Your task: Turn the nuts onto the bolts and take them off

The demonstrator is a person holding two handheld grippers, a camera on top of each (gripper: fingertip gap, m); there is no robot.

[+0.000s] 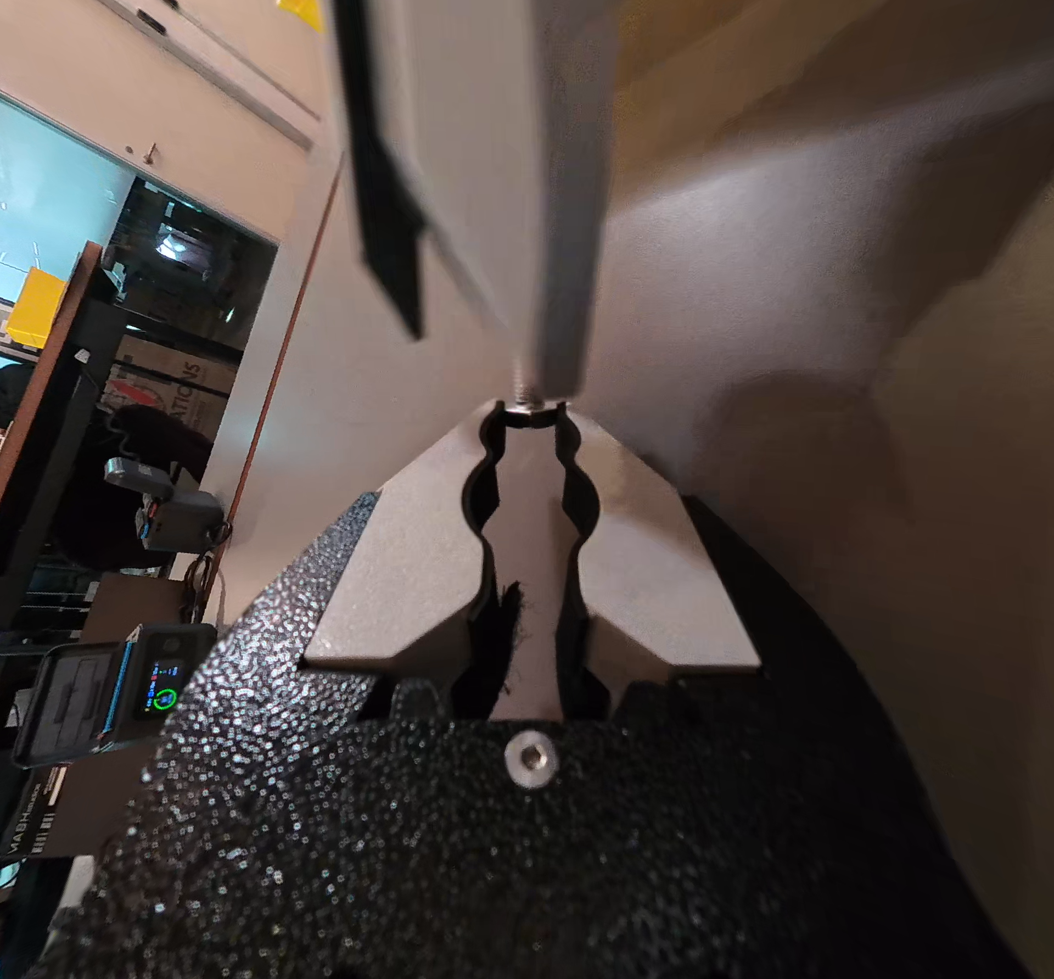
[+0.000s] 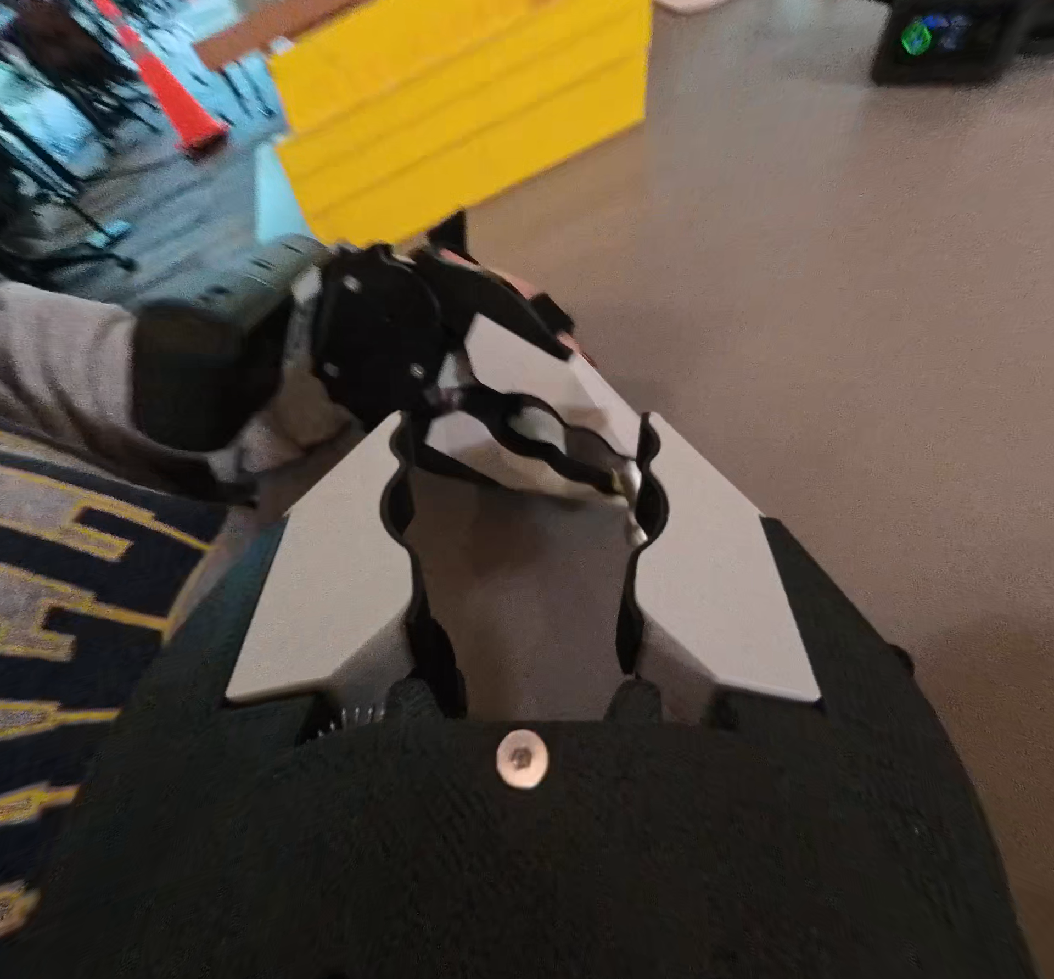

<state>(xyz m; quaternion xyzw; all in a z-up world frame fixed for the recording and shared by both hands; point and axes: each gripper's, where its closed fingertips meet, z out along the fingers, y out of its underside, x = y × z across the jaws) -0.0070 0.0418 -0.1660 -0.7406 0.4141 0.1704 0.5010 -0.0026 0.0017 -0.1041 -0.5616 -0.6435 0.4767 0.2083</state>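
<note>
**Nut pinched at the tips, bolt beside an open finger**

While the beige bench [image 2: 827, 267] carries a yellow bin [image 2: 467, 90] at its far edge, the right hand-held gripper [image 2: 527, 427] hangs released, a bolt [image 2: 630, 495] against its right finger's inner edge. The left hand-held gripper [image 1: 533, 416] is clenched on a small nut [image 1: 531, 414], threaded shank just above.

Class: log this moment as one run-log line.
left claw: shut on nut | bolt: threaded in nut | right claw: open, beside bolt
</note>
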